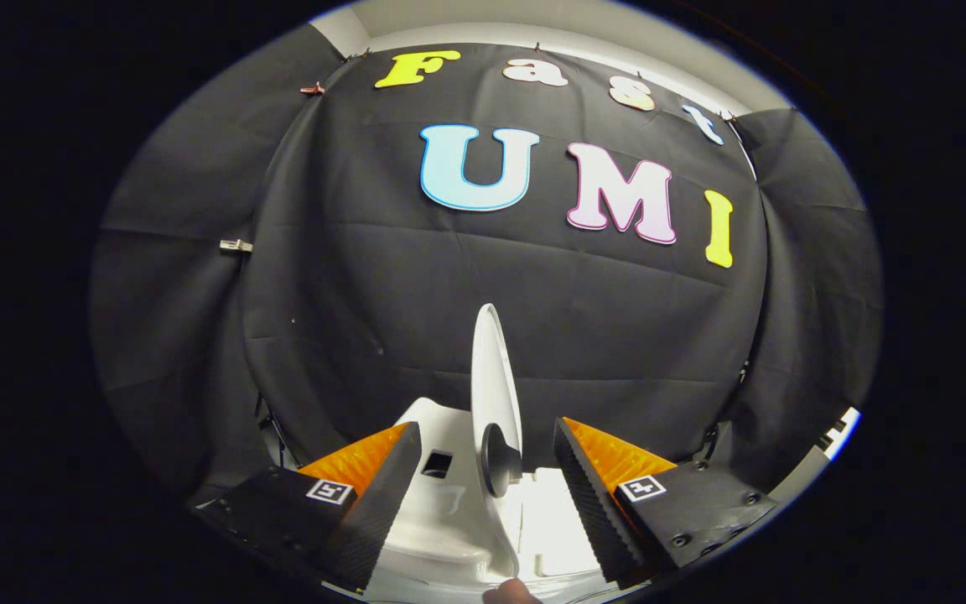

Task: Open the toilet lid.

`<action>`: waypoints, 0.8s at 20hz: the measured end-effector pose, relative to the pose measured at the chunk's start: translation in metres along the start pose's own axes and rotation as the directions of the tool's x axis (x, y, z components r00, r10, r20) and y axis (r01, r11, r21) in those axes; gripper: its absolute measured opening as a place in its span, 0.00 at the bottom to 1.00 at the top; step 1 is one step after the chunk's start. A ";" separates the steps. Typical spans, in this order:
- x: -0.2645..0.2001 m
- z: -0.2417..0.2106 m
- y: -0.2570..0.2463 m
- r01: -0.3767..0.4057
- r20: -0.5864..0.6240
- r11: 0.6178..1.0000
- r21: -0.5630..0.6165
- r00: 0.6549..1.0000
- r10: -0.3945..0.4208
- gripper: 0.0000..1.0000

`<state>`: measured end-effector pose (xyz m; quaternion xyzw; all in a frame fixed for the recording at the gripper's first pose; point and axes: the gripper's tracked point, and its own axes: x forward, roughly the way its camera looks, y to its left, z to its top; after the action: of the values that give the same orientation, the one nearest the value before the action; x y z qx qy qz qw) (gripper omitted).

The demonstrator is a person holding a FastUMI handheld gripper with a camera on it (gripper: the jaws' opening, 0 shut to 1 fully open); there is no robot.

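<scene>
We have the toilet lid [493, 377] standing on edge, near upright, between the fingers but touching neither. Gripper [487, 491] is spread wide, holding nothing. Lid looks balanced past its hinge over the white toilet body [437, 512], so probably needs no support; task reads nearly done.

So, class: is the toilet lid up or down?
Up: the toilet lid stands edge-on between the open tool's fingers, untouched.
</scene>
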<state>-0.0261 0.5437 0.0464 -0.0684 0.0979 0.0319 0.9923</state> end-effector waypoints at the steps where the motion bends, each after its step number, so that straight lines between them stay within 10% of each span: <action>1: 0.000 -0.001 0.000 -0.010 -0.010 1.000 0.010 1.000 0.010 0.99; 16: -0.030 0.077 -0.091 -0.122 0.155 0.985 0.124 0.983 0.102 0.99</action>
<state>-0.0340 0.4633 0.1387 0.0061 0.0293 0.0862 0.9958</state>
